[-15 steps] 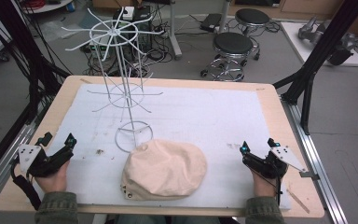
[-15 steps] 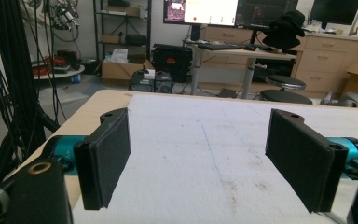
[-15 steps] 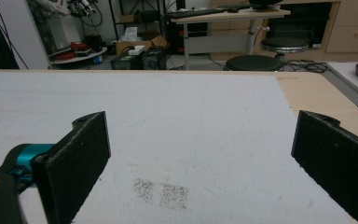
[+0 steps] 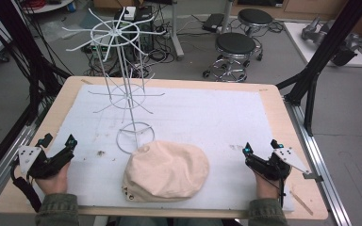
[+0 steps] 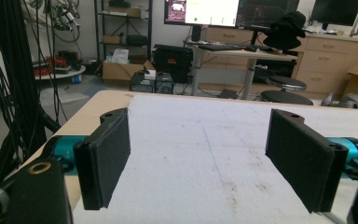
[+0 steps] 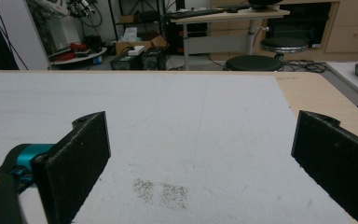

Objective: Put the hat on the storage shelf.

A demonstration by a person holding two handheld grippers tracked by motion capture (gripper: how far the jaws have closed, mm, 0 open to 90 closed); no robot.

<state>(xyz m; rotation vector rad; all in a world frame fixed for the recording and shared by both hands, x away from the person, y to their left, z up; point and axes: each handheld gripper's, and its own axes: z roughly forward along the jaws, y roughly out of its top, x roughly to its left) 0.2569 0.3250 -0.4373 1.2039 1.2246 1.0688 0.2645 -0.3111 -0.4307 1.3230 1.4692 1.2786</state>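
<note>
Nothing is gripped yet, so this looks like the starting pose before the beige cap (image 4: 166, 170) is picked up, probably to be hung on the white wire rack (image 4: 125, 89) standing just behind it. The cap lies crown up at the middle of the tabletop's near edge. The left gripper (image 4: 56, 147) rests near the near-left corner and the right gripper (image 4: 260, 147) near the near-right corner, both with jaws spread wide and empty, well apart from the cap. The next move calls for one gripper to swing inward and pinch the cap's edge.
</note>
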